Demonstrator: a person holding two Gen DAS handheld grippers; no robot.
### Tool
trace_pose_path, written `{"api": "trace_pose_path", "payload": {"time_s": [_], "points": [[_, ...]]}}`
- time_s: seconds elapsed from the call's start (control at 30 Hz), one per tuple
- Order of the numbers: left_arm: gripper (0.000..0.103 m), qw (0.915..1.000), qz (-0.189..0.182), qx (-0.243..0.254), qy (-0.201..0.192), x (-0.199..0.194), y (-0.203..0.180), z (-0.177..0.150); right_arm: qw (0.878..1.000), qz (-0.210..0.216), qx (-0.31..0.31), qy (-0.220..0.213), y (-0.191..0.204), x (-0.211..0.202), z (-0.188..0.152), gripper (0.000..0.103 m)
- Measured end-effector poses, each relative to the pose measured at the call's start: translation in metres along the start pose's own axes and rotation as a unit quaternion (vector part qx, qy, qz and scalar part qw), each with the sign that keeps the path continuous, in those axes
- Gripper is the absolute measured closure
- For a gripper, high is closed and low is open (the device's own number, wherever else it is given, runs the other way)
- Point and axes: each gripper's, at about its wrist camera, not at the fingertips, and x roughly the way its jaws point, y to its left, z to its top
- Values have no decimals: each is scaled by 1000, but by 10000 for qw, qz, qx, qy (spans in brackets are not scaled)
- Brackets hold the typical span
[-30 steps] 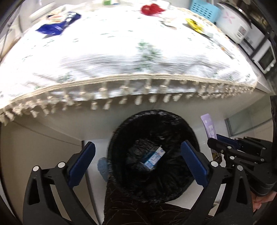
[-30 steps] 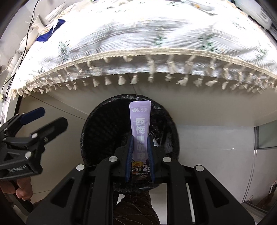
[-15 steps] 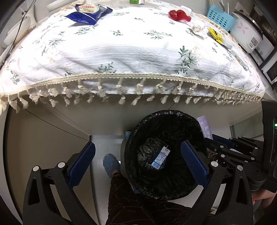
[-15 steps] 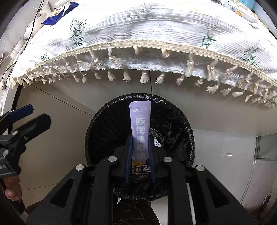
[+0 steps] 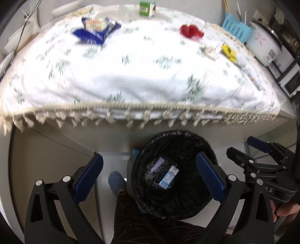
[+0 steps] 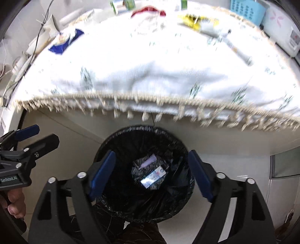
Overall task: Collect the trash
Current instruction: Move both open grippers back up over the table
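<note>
A black-lined trash bin [image 5: 174,138] [image 6: 120,135] stands on the floor below the table edge. Inside lie a purple sachet [image 5: 157,163] [image 6: 148,161] and a blue-white carton [image 5: 168,176] [image 6: 152,177]. My left gripper [image 5: 149,171] is open and empty above the bin. My right gripper [image 6: 151,171] is open and empty above the bin; it also shows at the right of the left wrist view [image 5: 249,150]. On the tablecloth lie a blue snack bag [image 5: 94,30] [image 6: 64,42], a red wrapper [image 5: 191,32] [image 6: 148,9], a yellow wrapper [image 5: 228,51] [image 6: 193,19] and a green carton [image 5: 147,8].
The table with a fringed white floral cloth [image 5: 140,78] overhangs the bin. A blue basket [image 5: 236,30] and a rice cooker [image 5: 266,47] stand at the back right. A blue slipper [image 5: 116,181] and my dark trouser leg [image 5: 142,225] are beside the bin.
My right gripper has opened and the purple sachet has dropped into the bin. Both grippers have risen, so more of the table top shows.
</note>
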Motion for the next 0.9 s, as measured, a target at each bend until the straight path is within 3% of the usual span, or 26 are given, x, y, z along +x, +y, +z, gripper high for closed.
{"api": "trace_pose_path", "payload": {"time_s": [0.13, 0.57, 0.9], "points": [[6, 9998, -187, -62, -96, -20, -1, 11, 9999, 41, -44, -96, -1, -15, 10, 12], [6, 9984, -71, 15, -553, -83, -4, 54, 9976, -290, -18, -626, -10, -80, 42, 12], [6, 9965, 37, -132, -828, -118, 15, 89, 9927, -351, 263, -1128, -19, -134, 76, 12]]}}
